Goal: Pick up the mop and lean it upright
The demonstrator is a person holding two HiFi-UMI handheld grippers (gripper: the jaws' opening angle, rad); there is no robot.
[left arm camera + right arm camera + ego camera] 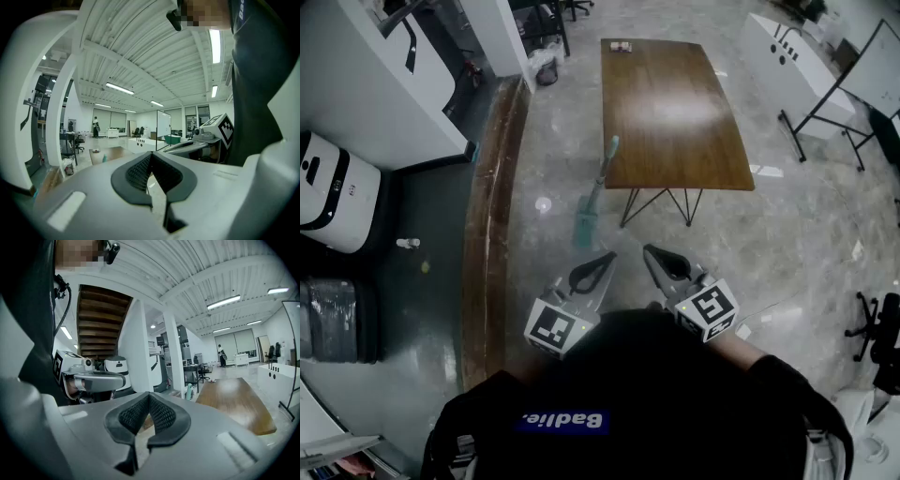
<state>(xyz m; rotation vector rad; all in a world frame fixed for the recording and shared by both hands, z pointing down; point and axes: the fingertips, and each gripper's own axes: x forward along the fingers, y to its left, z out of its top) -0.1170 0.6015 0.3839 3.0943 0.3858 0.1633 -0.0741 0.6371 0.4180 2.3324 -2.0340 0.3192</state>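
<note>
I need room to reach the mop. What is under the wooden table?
Black wire legs show below the table's near edge, on the grey floor. The mop is by its left edge, not under it. The top hides the rest.

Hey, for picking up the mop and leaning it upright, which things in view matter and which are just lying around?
Part of the job:
- mop
- left tongs, shut, empty
- right tongs, shut, empty

Just lying about:
- wooden table
- small item on the table
- white bottle on the floor
- whiteboard
</note>
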